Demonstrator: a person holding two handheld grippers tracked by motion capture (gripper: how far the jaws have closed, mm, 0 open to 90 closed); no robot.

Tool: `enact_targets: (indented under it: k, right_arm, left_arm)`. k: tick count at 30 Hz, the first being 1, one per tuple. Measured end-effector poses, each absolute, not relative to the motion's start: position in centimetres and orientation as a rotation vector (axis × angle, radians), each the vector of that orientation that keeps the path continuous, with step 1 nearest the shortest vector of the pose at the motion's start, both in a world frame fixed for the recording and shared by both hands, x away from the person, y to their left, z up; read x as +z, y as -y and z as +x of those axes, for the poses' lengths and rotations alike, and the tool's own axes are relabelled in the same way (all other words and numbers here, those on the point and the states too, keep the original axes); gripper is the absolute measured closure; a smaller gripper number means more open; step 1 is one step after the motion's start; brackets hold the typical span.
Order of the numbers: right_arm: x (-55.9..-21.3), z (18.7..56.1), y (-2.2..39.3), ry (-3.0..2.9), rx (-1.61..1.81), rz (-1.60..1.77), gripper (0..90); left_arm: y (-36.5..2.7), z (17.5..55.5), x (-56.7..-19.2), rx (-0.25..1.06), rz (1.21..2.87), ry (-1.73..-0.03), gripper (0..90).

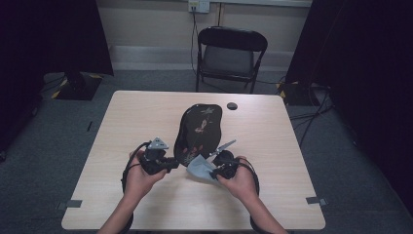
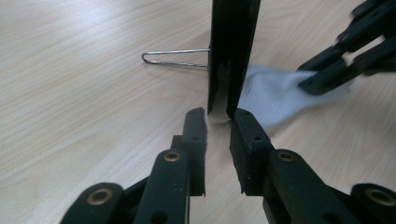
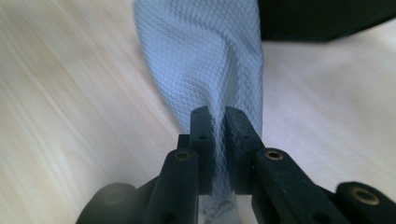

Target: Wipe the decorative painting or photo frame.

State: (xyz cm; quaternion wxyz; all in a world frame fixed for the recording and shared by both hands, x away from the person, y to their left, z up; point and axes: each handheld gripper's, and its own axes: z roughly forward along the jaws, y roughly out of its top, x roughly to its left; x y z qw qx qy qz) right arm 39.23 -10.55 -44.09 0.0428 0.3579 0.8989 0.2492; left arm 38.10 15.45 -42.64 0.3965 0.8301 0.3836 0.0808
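A black lacquered tray (image 1: 199, 129) with a flower pattern stands tilted on edge in the middle of the table. My left gripper (image 1: 173, 163) holds its lower left rim. In the left gripper view the tray's thin edge (image 2: 231, 46) sits between the tips of the left gripper (image 2: 218, 116), which is shut on it. My right gripper (image 1: 214, 170) is shut on a grey-blue waffle cloth (image 1: 199, 168), which lies against the tray's lower front. The cloth (image 3: 205, 56) runs up from the right gripper (image 3: 215, 116) toward the tray (image 3: 317, 18). The right gripper (image 2: 310, 77) and the cloth (image 2: 275, 93) show beside the tray.
A bent metal wire (image 2: 175, 58) lies on the pale wooden table (image 1: 146, 117) just behind the tray. A small black round object (image 1: 232, 106) sits near the table's far edge. A black folding chair (image 1: 229, 53) stands beyond the table.
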Motion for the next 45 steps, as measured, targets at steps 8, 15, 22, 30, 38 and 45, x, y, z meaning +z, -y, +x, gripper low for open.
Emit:
enact_targets:
  k: [8, 15, 22, 30, 38, 45]
  right_arm:
    - [-37.9, 38.4, 10.4, -2.674, 0.876, 0.976, 82.9]
    - [-33.6, 37.5, 9.0, -2.620, 0.988, 0.883, 82.8]
    - [-34.4, 38.0, 7.4, -2.656, 0.950, 0.870, 82.8]
    - [-37.3, 38.3, 7.5, -2.699, 0.922, 0.911, 82.8]
    - [-39.6, 38.6, 7.8, -2.729, 0.892, 0.950, 82.8]
    - [-41.0, 38.9, 8.0, -2.747, 0.867, 0.977, 82.8]
  left_arm:
    - [-15.6, 37.9, -42.7, 0.217, 2.110, -0.968, 73.8]
    - [-15.7, 37.9, -42.7, 0.223, 2.113, -0.965, 72.2]
    - [-15.9, 38.0, -42.7, 0.215, 2.110, -0.968, 72.1]
    - [-15.9, 38.0, -42.9, 0.212, 2.119, -0.972, 70.7]
    - [-15.8, 38.0, -43.2, 0.209, 2.142, -0.969, 69.3]
    - [-16.1, 38.0, -43.3, 0.216, 2.144, -0.978, 67.8]
